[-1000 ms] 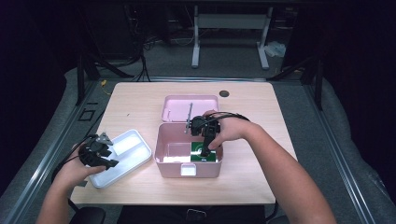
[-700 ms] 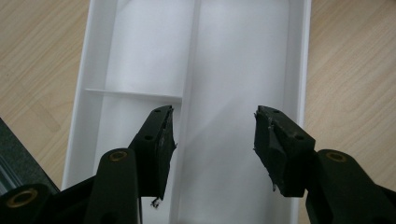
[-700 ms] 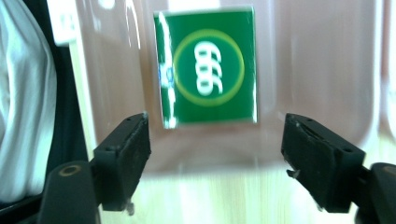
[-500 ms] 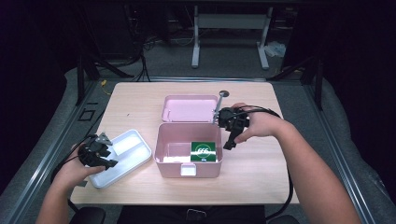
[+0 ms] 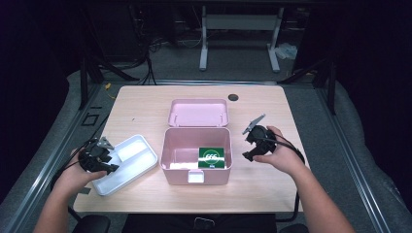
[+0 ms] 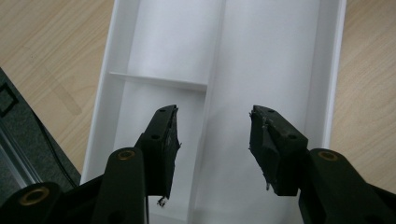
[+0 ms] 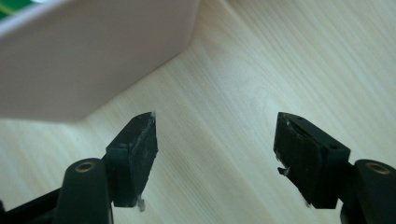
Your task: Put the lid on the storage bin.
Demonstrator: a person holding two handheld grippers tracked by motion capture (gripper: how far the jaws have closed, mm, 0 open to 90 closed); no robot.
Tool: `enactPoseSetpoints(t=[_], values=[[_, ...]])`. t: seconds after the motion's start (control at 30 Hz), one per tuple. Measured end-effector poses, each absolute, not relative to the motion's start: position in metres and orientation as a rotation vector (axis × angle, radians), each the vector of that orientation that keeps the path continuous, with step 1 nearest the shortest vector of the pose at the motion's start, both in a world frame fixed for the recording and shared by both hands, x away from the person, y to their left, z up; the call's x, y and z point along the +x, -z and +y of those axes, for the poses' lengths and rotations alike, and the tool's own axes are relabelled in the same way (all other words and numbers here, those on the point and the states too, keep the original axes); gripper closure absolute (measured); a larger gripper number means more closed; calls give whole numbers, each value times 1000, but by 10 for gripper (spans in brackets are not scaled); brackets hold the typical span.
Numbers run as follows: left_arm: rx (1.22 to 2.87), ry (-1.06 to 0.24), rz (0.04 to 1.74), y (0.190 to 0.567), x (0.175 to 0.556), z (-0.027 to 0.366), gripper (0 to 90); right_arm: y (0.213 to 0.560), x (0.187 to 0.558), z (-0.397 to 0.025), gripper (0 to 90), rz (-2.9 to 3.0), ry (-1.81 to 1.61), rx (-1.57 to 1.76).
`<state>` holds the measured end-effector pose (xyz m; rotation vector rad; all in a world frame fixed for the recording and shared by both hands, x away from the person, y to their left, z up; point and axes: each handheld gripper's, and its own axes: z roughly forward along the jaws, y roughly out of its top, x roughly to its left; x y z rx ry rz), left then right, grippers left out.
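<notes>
A pink box (image 5: 196, 171) stands open at the table's middle, its lid (image 5: 198, 112) laid back behind it. Inside on the right lies a green packet (image 5: 212, 157). A white divided tray (image 5: 127, 162) rests left of the box. My left gripper (image 5: 98, 160) hovers over the tray's near-left end, open and empty; the left gripper view has the tray (image 6: 261, 60) under my left gripper (image 6: 212, 135). My right gripper (image 5: 252, 145) is open and empty over bare wood just right of the box, whose pink wall (image 7: 84, 60) rises beyond my right gripper (image 7: 215, 144).
A small dark round disc (image 5: 233, 97) sits near the table's far edge. The wooden table (image 5: 301, 189) has bare surface to the right and front of the box. Dark floor, cables and a metal stand lie beyond the table.
My right gripper has come up out of the box and moved right, leaving the green packet lying inside. The left gripper has stayed over the tray.
</notes>
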<state>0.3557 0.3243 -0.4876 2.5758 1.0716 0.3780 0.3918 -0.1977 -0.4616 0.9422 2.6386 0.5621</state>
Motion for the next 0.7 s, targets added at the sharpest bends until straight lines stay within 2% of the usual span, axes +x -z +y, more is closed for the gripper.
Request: enactPoseSetpoints(t=[0.23,0.47,0.6,0.7], values=[[2601,-388,1116,485,364,321,569,496,366,-216,312,2401,-771,1222],[2661,-377,1069,484,370,305,584,511,350,-229,318,2239,-863,1308],[2682,-420,1054,482,373,302,687,517,348,-233,317,2227,-870,1329],[2705,-366,1053,480,377,299,707,519,349,-233,317,2233,-861,1337]])
